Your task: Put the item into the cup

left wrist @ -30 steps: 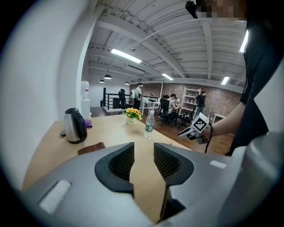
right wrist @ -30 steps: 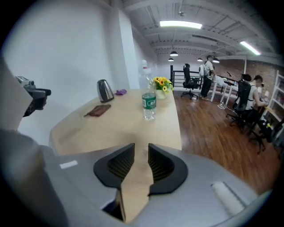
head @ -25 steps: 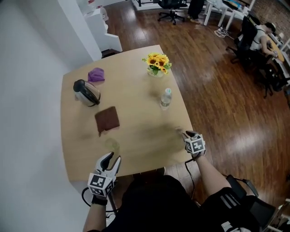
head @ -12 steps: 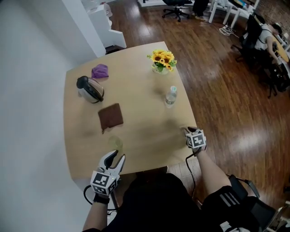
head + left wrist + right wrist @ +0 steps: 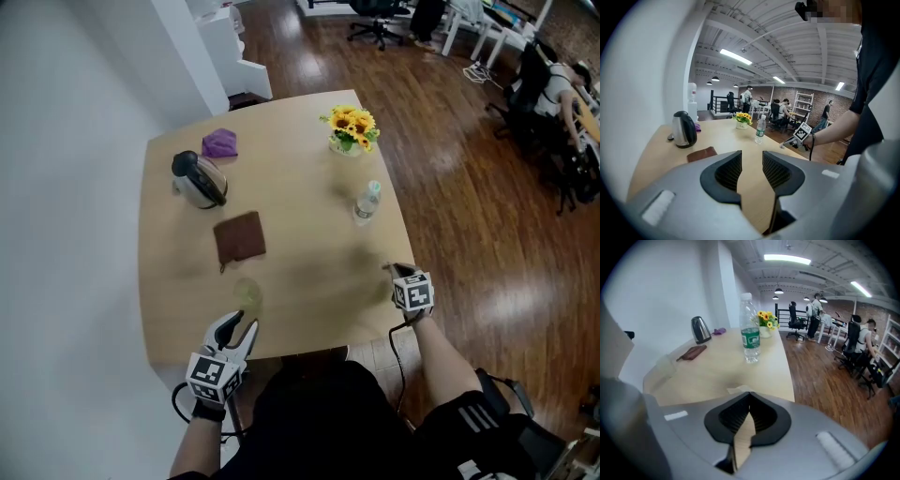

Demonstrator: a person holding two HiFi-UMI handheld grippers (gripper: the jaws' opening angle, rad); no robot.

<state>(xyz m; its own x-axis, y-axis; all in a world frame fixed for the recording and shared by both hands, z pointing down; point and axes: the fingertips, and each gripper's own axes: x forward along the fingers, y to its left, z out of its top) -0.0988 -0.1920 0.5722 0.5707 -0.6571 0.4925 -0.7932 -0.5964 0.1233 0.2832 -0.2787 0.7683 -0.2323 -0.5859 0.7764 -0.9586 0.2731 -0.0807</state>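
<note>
A clear plastic cup (image 5: 247,294) stands near the table's front edge, and shows faintly at the left in the right gripper view (image 5: 665,365). My left gripper (image 5: 242,328) hovers just short of the cup, open, nothing between its fingers (image 5: 729,170). My right gripper (image 5: 390,269) is at the table's front right edge. Its jaws are shut, tips pinched on the near edge of a small pale flat item (image 5: 738,389) lying on the table. Most of that item is hidden behind the jaws.
On the table (image 5: 309,272) stand a water bottle (image 5: 367,203), a pot of sunflowers (image 5: 350,128), a steel kettle (image 5: 200,180), a purple cloth (image 5: 220,142) and a brown cloth (image 5: 240,237). A white wall runs along the left; wooden floor and office chairs lie to the right.
The head view has shifted a little, so everything sits slightly right and lower. Both grippers stay near the table's front edge; no object has moved.
</note>
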